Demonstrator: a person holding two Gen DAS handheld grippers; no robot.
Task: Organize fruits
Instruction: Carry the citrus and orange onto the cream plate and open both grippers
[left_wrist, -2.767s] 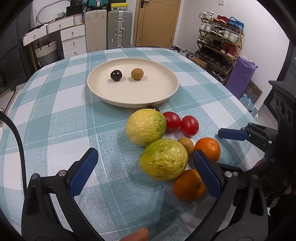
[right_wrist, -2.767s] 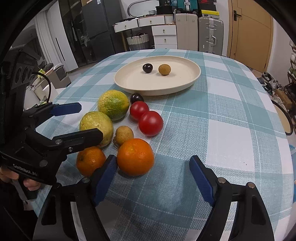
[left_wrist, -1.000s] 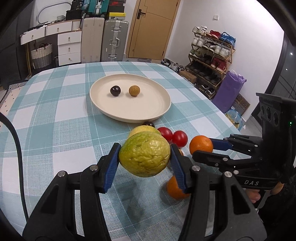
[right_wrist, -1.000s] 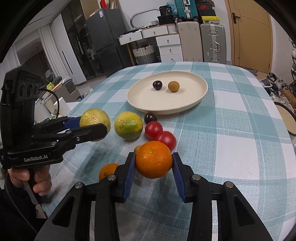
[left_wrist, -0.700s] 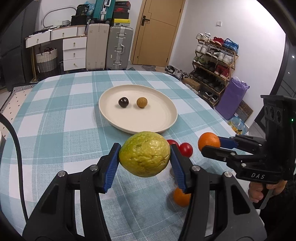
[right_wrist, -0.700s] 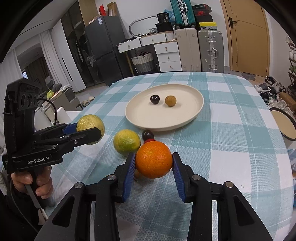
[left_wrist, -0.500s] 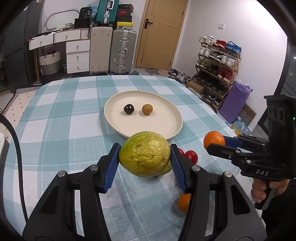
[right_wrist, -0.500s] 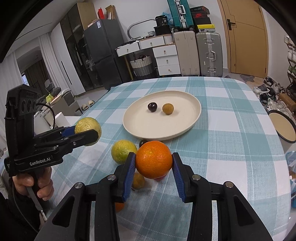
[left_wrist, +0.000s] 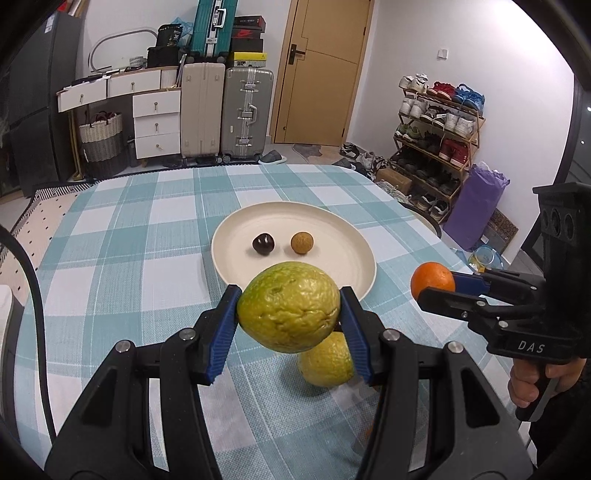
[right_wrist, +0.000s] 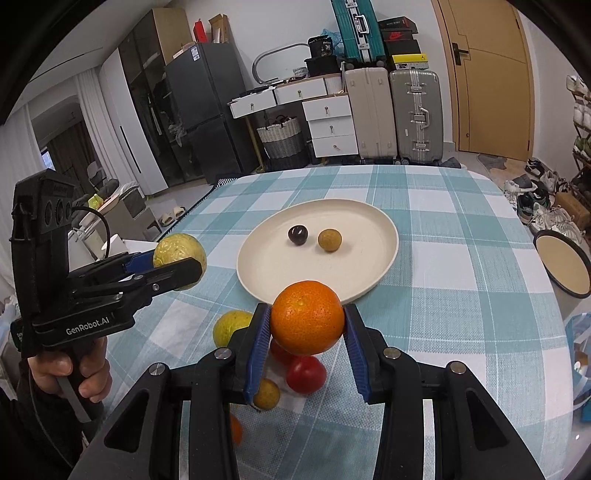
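Observation:
My left gripper (left_wrist: 288, 314) is shut on a large yellow-green citrus (left_wrist: 289, 312), held in the air above the checked table. My right gripper (right_wrist: 306, 323) is shut on an orange (right_wrist: 307, 322), also lifted clear of the cloth. Each gripper shows in the other's view: the right gripper (left_wrist: 436, 286) with its orange (left_wrist: 432, 283), and the left gripper (right_wrist: 181, 260) with its citrus (right_wrist: 177, 251). The cream plate (left_wrist: 343, 258) ahead holds a dark round fruit (left_wrist: 263, 244) and a small tan fruit (left_wrist: 302, 243). A second yellow-green citrus (left_wrist: 325, 363) lies on the table below.
On the cloth below my right gripper lie two red tomatoes (right_wrist: 306, 373), a small tan fruit (right_wrist: 266, 394) and part of another orange (right_wrist: 235, 430). A round tray (right_wrist: 561, 266) sits beyond the table's right edge. Suitcases, drawers and a shoe rack line the room behind.
Both grippers closed on their fruits, then rose and moved forward toward the plate over the last second. The fruits left on the cloth have slid lower in both views.

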